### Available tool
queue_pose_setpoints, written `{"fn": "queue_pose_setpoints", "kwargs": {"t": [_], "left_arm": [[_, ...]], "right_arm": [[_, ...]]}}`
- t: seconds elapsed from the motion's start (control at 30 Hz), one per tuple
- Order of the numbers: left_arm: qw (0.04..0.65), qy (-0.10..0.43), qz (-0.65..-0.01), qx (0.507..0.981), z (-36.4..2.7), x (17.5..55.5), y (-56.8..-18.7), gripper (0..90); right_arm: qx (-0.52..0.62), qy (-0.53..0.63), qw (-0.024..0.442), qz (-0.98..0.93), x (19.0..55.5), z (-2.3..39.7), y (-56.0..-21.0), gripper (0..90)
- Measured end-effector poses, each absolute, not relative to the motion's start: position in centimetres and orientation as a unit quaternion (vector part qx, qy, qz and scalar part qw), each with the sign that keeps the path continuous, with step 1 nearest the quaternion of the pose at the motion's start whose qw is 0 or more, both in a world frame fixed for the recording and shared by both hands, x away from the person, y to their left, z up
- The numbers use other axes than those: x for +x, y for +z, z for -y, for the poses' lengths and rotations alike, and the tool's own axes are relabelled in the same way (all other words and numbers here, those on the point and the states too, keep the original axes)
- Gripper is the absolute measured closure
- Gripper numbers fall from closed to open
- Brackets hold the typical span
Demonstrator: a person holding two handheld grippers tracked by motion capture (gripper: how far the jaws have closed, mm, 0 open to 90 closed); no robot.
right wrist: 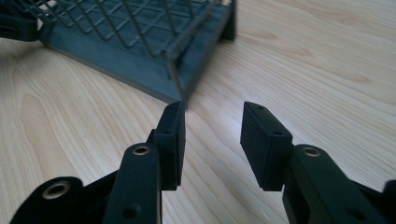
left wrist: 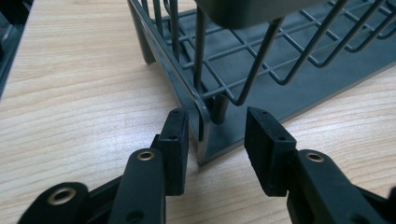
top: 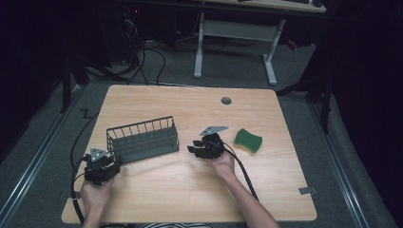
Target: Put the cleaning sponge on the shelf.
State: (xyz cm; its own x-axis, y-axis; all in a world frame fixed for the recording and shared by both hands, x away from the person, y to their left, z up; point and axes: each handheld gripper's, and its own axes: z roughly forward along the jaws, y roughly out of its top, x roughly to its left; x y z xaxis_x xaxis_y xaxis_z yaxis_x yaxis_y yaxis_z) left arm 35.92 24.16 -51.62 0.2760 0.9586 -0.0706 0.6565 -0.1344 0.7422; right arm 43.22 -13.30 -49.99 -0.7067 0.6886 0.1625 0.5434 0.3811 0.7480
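Note:
A dark grey wire basket [top: 142, 137] stands left of the table's middle. My left gripper [top: 109, 162] is at its near left corner, open. In the left gripper view the basket's corner [left wrist: 205, 119] sits between the two jaws of the left gripper [left wrist: 217, 140], and whether they touch it I cannot tell. My right gripper [top: 194, 149] is open just right of the basket, pointing at it. In the right gripper view the basket's corner [right wrist: 180, 77] lies just beyond the gripper [right wrist: 212, 140], nothing between the jaws. A green sponge [top: 248, 140] lies to the right.
The wooden table [top: 199, 190] has a grey round grommet [top: 226, 100] near its far edge and a grey tape patch [top: 307, 190] at the near right. A white-legged desk [top: 235, 33] stands behind. Cables [top: 244, 171] trail from both grippers.

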Motion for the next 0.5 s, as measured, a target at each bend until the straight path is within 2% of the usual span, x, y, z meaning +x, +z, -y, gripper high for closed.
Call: {"fn": "queue_pose_setpoints", "kwargs": {"t": [0.3, 0.5], "left_arm": [[0.350, 0.217, -0.560, 0.718, -24.2, 35.9, -51.8, 64.6], [0.350, 0.215, -0.560, 0.719, -24.5, 36.0, -51.8, 68.3]], "right_arm": [[0.366, 0.412, 0.071, -0.832, 44.1, 10.2, -50.3, 61.8], [0.370, 0.417, 0.075, -0.827, 44.6, 9.3, -50.5, 70.6]]}}
